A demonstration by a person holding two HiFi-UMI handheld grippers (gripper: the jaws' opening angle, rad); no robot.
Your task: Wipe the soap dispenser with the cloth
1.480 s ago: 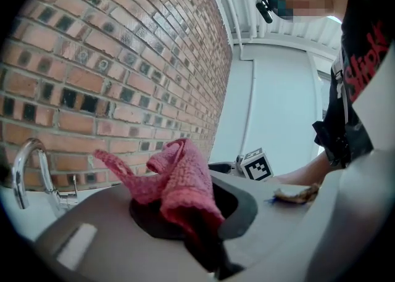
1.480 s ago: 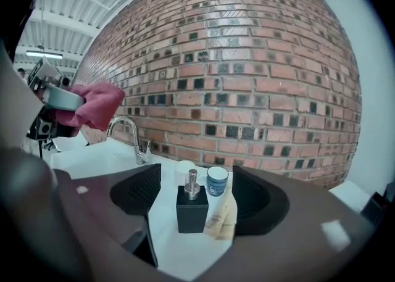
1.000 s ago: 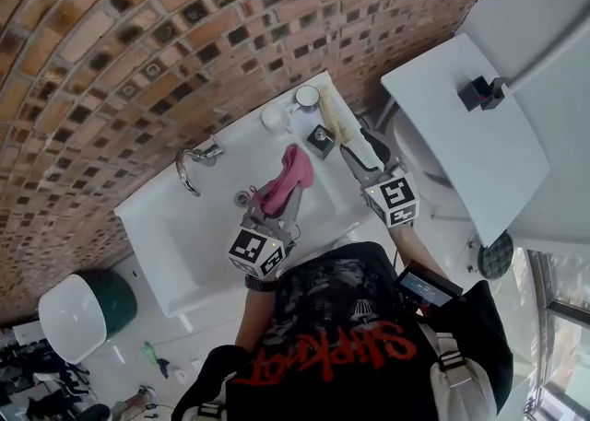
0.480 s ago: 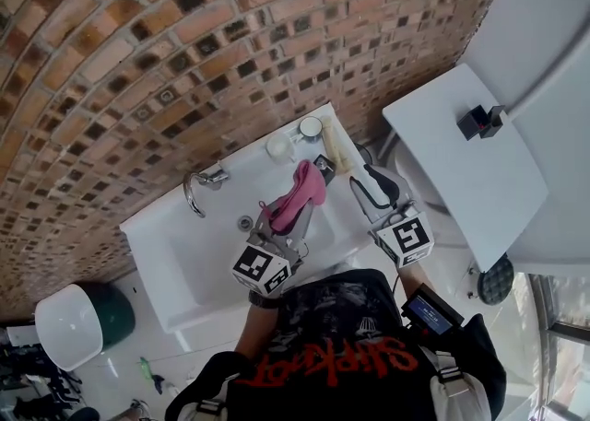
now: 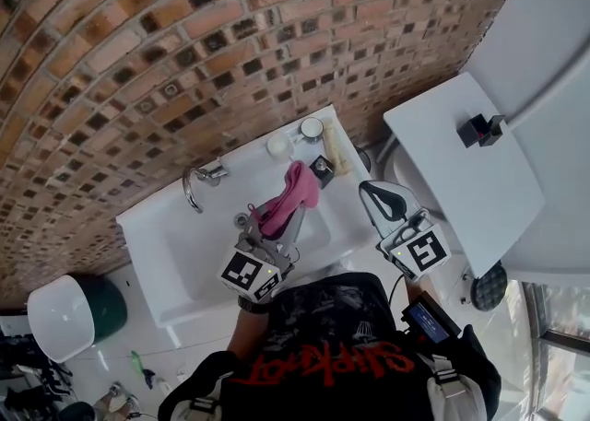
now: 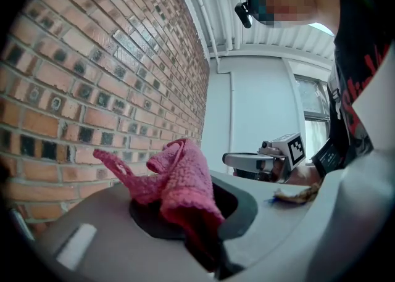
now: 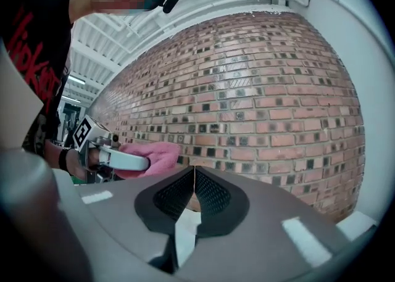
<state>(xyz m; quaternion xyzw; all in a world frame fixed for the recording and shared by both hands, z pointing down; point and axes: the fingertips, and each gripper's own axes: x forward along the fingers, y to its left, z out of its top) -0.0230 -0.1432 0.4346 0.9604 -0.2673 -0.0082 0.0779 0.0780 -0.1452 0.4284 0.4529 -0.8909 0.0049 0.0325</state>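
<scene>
Head view: the left tool holds the pink cloth up over the sink, ready for wiping. The soap dispenser, as I judge it, stands on the rim just beside the cloth.

Left gripper view: the jaws clamp the bunched cloth.

Right gripper view: the right tool has just closed on nothing, and the dispenser is out of sight.

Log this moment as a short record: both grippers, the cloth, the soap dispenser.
left gripper: shut on the pink cloth, over the sink
right gripper: shut, jaws just closed, nothing between them
soap dispenser: on the sink's rim at a back corner, right beside the pink cloth, in neither gripper
contact: cannot tell whether the pink cloth touches the soap dispenser
</scene>
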